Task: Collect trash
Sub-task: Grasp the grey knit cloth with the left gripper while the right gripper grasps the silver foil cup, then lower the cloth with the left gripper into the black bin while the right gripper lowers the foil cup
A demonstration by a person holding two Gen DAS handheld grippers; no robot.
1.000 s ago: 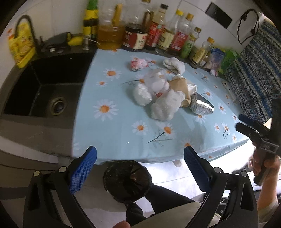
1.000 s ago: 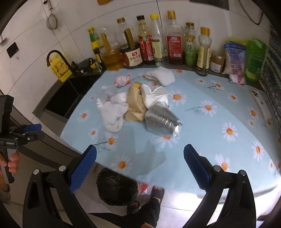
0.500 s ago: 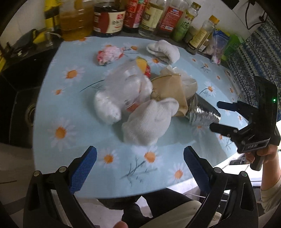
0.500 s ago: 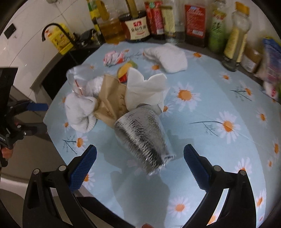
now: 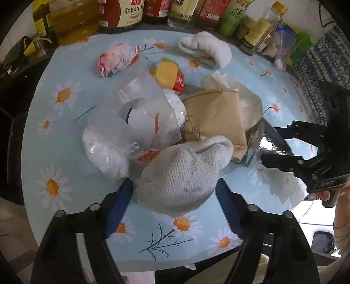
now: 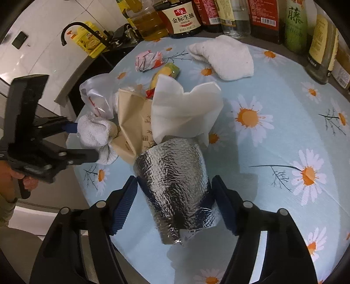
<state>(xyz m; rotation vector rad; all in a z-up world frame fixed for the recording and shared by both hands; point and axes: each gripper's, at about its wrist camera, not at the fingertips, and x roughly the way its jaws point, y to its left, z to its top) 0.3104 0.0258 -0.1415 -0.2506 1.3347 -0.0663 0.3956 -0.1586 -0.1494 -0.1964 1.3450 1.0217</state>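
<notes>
Through your left wrist camera, your left hand-held gripper (image 5: 175, 196) straddles the grey knitted cloth (image 5: 181, 174) at the near edge of the trash pile. Its jaws are closing, with the cloth between them; the left pad (image 5: 122, 196) is touching the cloth's edge, while the right pad (image 5: 225, 196) looks just beside it, so a firm grip is not shown. Behind the cloth lie a clear plastic bag (image 5: 131, 122), a brown paper bag (image 5: 216, 115), a crumpled pink wrapper (image 5: 118, 59) and a folded white towel (image 5: 205, 50), all on the daisy-print bench (image 5: 65, 196). Bottles (image 5: 122, 13) line the back edge. At the right of this view your right hand-held gripper (image 5: 273, 144) reaches into the pile around a shiny dark object.

Through your right wrist camera, your right hand-held gripper (image 6: 175, 196) has the crinkled silver foil bag (image 6: 175, 185) between its pads. Its jaws are closing too, and both blue pads lie against the bag's sides. The bag rests on the bench (image 6: 284, 131), with white paper (image 6: 186, 111) touching its far end and the brown paper bag (image 6: 133, 126) beside that. At the left your left hand-held gripper (image 6: 87, 142) brackets the grey knitted cloth (image 6: 96, 133).
</notes>
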